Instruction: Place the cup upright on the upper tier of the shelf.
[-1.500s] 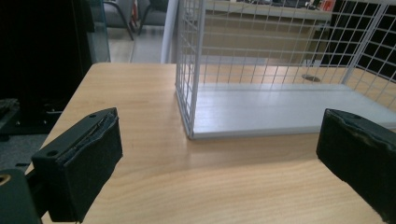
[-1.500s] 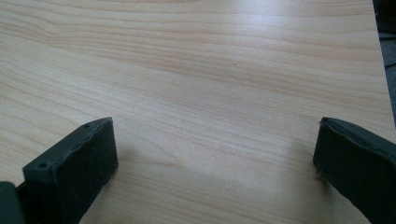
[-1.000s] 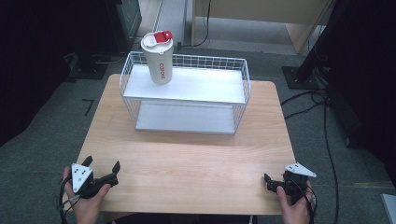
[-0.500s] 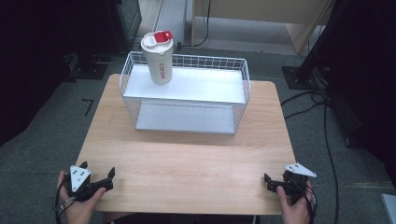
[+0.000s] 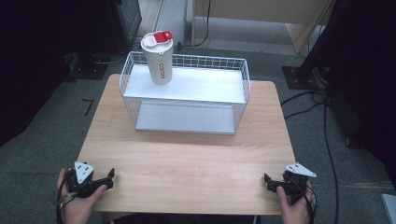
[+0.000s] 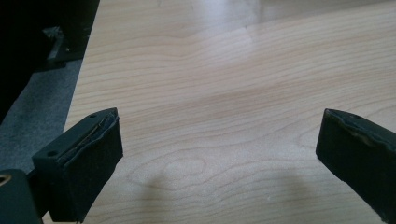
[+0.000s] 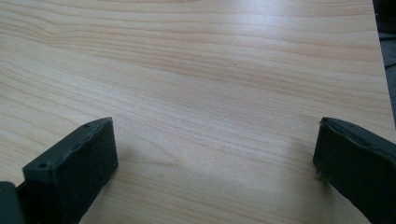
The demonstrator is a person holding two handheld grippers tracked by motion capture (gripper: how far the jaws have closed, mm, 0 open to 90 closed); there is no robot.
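My left gripper (image 5: 108, 178) sits at the table's (image 5: 196, 163) near-left corner, jaws spread wide over bare wood. My right gripper (image 5: 269, 183), near-right edge, gapes just as wide. The cup (image 5: 158, 59) stands upright, far off, on the wire rack's (image 5: 187, 93) top-left; its lettering is unreadable.

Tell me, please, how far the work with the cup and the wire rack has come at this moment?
The white cup already stands upright on the top shelf of the wire rack. Nothing is in hand: the left gripper and the right gripper rest open at the near edge of the table, far from the cup. Nothing visible is left outside the rack.
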